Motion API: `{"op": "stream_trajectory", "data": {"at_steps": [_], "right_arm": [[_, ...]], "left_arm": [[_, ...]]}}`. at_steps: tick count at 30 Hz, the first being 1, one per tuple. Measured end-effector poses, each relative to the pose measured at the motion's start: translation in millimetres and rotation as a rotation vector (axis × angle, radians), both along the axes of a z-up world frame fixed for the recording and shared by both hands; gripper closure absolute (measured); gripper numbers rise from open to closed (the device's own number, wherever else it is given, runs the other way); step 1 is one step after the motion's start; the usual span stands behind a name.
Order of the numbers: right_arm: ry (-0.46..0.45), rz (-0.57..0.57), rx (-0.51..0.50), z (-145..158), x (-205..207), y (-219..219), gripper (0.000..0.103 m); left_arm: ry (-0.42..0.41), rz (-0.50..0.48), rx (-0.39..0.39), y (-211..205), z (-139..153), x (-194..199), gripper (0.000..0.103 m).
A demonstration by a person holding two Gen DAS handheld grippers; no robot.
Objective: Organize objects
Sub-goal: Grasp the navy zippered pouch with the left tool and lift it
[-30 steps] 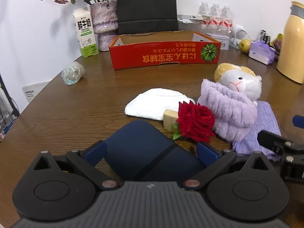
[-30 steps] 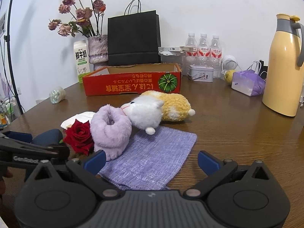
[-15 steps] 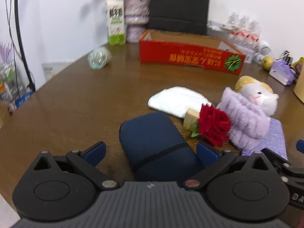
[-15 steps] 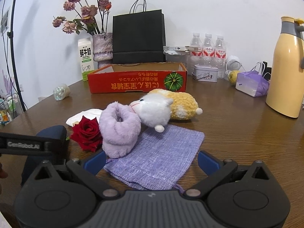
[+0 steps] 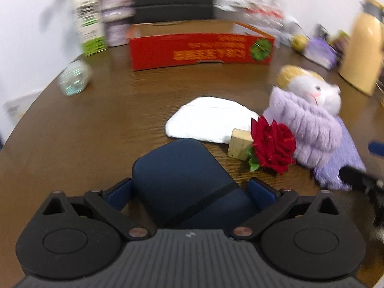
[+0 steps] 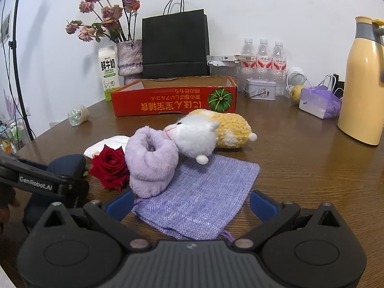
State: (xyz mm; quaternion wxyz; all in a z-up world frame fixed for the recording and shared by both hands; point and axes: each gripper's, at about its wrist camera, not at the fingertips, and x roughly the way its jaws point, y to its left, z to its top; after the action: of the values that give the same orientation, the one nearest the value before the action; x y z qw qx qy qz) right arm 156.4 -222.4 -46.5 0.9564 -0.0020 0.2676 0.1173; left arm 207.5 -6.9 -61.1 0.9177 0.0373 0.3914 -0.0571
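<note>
Right now your left gripper (image 5: 190, 193) has its blue pads on either side of the dark navy soft pouch with a black band (image 5: 189, 184), which lies on the round brown wooden table (image 5: 96, 124); the pads look to be against its flanks, though whether they are truly clenched I cannot tell, and the view is blurred with motion. To do this step well, I'd judge you should squeeze the pouch at its middle, lift it straight up so it clears the red fabric rose (image 5: 273, 144) just beside it, and carry it to the long red cardboard tray (image 6: 175, 100) at the back. Your right gripper (image 6: 190, 204) is released, fingers spread over the near end of the flat lilac woven drawstring bag (image 6: 204, 192), holding nothing. Counting from large to small: one tray, one navy pouch, one lilac bag, one white-and-yellow plush animal (image 6: 211, 132), one fluffy lilac sleeve (image 6: 151, 163), one folded white cloth (image 5: 206, 122), one rose, one small pale wooden block (image 5: 238, 145).
</note>
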Motion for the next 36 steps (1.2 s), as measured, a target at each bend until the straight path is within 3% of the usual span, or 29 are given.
{"op": "stream_trajectory", "data": {"at_steps": [5, 17, 24, 28, 36], "right_arm": [[0.003, -0.005, -0.007, 0, 1, 1, 0.000], [0.020, -0.005, -0.013, -1, 4, 1, 0.000], [0.027, -0.004, -0.014, -2, 5, 2, 0.000], [0.031, -0.004, -0.012, -2, 5, 2, 0.000], [0.037, -0.014, -0.019, -2, 7, 2, 0.000]], "left_arm": [[0.026, -0.131, 0.001, 12, 0, 17, 0.000], [-0.055, 0.191, -0.016, -3, -4, -9, 0.000], [-0.077, 0.222, -0.016, -2, -4, -13, 0.000], [-0.114, 0.226, -0.027, 1, -2, -20, 0.021], [-0.156, 0.209, -0.035, 9, 9, -32, 0.032]]}}
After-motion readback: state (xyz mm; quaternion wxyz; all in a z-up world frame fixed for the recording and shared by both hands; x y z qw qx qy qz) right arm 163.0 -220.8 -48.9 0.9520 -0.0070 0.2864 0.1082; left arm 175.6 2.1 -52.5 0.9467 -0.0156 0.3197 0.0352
